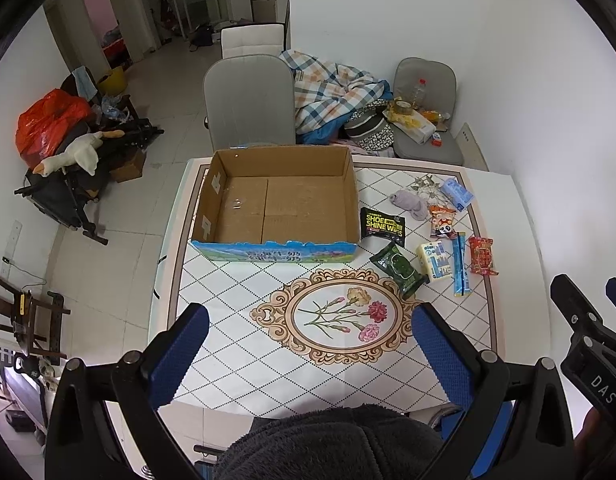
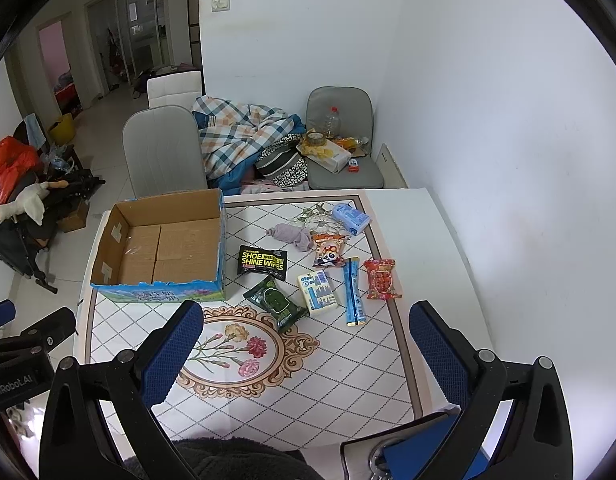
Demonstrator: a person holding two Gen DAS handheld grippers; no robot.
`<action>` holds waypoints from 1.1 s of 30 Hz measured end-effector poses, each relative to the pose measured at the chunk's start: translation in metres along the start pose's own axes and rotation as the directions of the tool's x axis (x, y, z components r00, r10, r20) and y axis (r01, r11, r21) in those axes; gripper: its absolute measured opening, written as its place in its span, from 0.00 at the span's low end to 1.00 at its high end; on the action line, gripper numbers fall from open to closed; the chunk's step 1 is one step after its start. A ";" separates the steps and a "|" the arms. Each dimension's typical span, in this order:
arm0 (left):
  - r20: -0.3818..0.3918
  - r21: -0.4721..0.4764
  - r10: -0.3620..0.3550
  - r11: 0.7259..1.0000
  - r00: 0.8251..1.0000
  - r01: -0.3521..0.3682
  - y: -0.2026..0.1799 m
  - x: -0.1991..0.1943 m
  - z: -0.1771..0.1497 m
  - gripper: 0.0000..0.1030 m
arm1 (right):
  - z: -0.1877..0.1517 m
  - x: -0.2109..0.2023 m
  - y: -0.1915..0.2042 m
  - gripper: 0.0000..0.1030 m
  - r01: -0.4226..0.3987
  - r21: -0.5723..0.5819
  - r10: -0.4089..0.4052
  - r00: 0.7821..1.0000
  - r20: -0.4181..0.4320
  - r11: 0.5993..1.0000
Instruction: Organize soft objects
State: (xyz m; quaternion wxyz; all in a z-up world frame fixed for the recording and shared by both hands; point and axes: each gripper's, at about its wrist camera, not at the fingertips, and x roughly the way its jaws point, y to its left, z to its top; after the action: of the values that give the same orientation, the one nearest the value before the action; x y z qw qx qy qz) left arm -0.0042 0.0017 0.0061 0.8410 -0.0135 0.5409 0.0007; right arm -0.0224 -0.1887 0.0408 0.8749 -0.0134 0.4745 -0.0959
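An open, empty cardboard box (image 1: 276, 200) (image 2: 164, 240) stands at the table's far left. To its right lie soft packs: a black shoe wipes pack (image 1: 383, 226) (image 2: 263, 261), a dark green pack (image 1: 399, 268) (image 2: 276, 304), a white and blue tissue pack (image 1: 435, 261) (image 2: 318, 294), a blue stick pack (image 1: 460, 264) (image 2: 353, 292), a red snack pack (image 1: 482, 256) (image 2: 380, 279), a panda snack (image 2: 328, 250), a lilac cloth (image 1: 409, 203) (image 2: 294, 235) and a light blue pack (image 1: 456, 193) (image 2: 351, 218). My left gripper (image 1: 309, 320) and right gripper (image 2: 306, 320) are open and empty above the table's near part.
The table (image 1: 236, 344) has a diamond pattern and a flower medallion. Grey chairs (image 1: 248, 100), a plaid blanket (image 1: 331, 92) and a second chair with a bottle (image 1: 419, 92) stand behind it. A white wall is on the right. Clutter and a plush goose (image 1: 74, 154) lie at left.
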 end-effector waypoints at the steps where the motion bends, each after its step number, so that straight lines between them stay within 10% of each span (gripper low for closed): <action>1: 0.001 0.001 0.003 1.000 1.000 -0.003 0.000 0.000 0.001 1.00 | 0.001 0.000 0.000 1.00 0.000 0.001 0.000 1.000 0.000 1.000; 33: 0.043 -0.004 0.007 1.000 0.999 -0.007 0.002 -0.004 0.007 1.00 | 0.007 -0.003 0.007 1.00 -0.006 0.003 0.006 0.999 0.038 1.000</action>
State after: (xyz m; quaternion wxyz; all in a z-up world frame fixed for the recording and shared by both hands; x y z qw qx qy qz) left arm 0.0008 0.0036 0.0131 0.8522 -0.0132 0.5230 0.0048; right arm -0.0171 -0.1814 0.0464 0.8840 -0.0127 0.4577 -0.0937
